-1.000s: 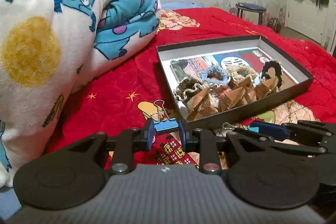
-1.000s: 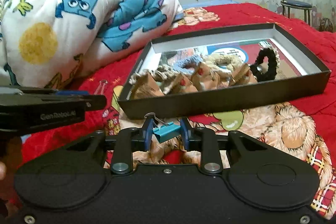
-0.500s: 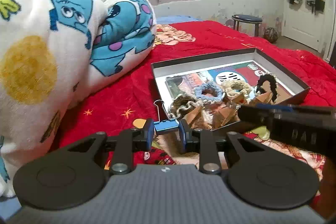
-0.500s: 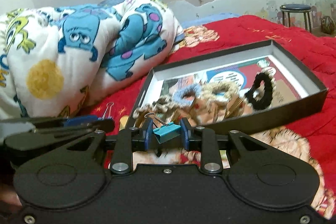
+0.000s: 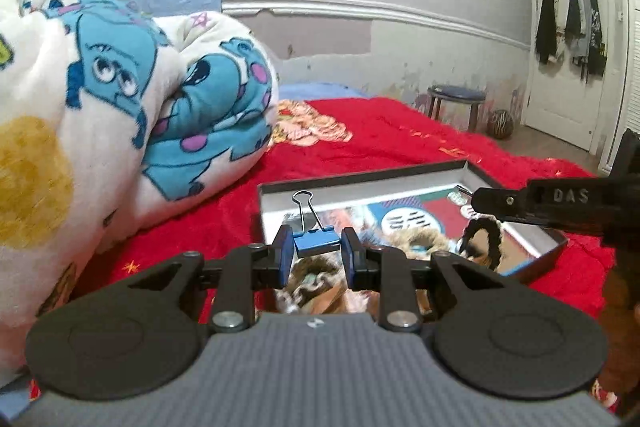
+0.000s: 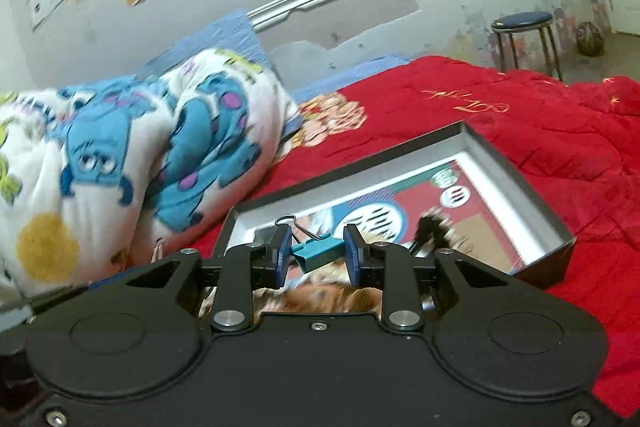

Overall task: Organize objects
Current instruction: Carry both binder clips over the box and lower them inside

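While the left gripper (image 5: pixel 316 253) is pinching a blue metal binder clip (image 5: pixel 316 242) between its narrow-set pads, the clip's wire handles are standing up toward twelve o'clock in the left wrist view, in front of the shallow dark cardboard box (image 5: pixel 360 179) lying on the red quilted bedspread (image 5: pixel 400 135). Over in the right wrist view, the right gripper (image 6: pixel 316 255) is squeezing a teal metal binder clip (image 6: pixel 320 253) the same way, tilted, with its wire loops leaning toward ten o'clock. That box (image 6: pixel 516 183) is sitting at about two o'clock from the teal clip, its printed colourful floor showing, with a black fuzzy hair scrunchie (image 6: pixel 434 227) resting inside; the other things in it are too blurred to tell. A rolled white fleece blanket with blue cartoon monsters (image 5: pixel 120 99) is lying at ten o'clock from the box. At three o'clock in the left view, the right gripper's black body is reaching across above the box's near right corner.
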Available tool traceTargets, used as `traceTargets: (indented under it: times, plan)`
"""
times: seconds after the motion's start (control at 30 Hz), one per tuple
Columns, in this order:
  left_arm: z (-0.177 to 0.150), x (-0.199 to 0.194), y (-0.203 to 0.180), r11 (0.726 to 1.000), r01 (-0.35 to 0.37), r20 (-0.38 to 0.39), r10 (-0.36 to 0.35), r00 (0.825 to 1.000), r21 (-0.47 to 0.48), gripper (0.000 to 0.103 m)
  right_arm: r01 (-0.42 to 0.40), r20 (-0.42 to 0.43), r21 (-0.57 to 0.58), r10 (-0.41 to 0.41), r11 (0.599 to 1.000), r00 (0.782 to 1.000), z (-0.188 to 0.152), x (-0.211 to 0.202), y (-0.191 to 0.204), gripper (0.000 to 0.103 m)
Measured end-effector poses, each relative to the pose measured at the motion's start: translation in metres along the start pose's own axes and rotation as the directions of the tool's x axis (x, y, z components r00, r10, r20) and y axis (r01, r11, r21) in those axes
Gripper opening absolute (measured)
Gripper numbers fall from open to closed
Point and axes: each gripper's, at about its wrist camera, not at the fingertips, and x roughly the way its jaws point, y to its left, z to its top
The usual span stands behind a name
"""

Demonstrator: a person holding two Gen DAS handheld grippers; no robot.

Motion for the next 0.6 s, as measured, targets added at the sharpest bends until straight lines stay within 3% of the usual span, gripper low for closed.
traceTargets:
  times: [0.23, 0.47, 0.6]
  plan:
    - [0.009, 0.021, -0.009, 0.999, 0.048, 0.041, -0.047, 0.998, -0.023, 0.03, -0.008, 0.017, 0.098, 0.007, 0.995, 1.0, 0.028, 0.031, -0.027, 0.027]
    - [0.022, 0.095, -0.014, 0.993, 0.062, -0.021, -0.064, 0.998, -0.096, 0.03, 0.011, -0.02, 0.143, -0.008, 0.99, 1.0, 0.035, 0.081, -0.047, 0.027]
    - [0.022, 0.121, -0.025, 0.996, 0.053, -0.056, -0.057, 0.997, -0.069, 0.03, 0.009, -0.046, 0.149, -0.002, 0.989, 0.999, 0.027, 0.097, -0.056, 0.027]
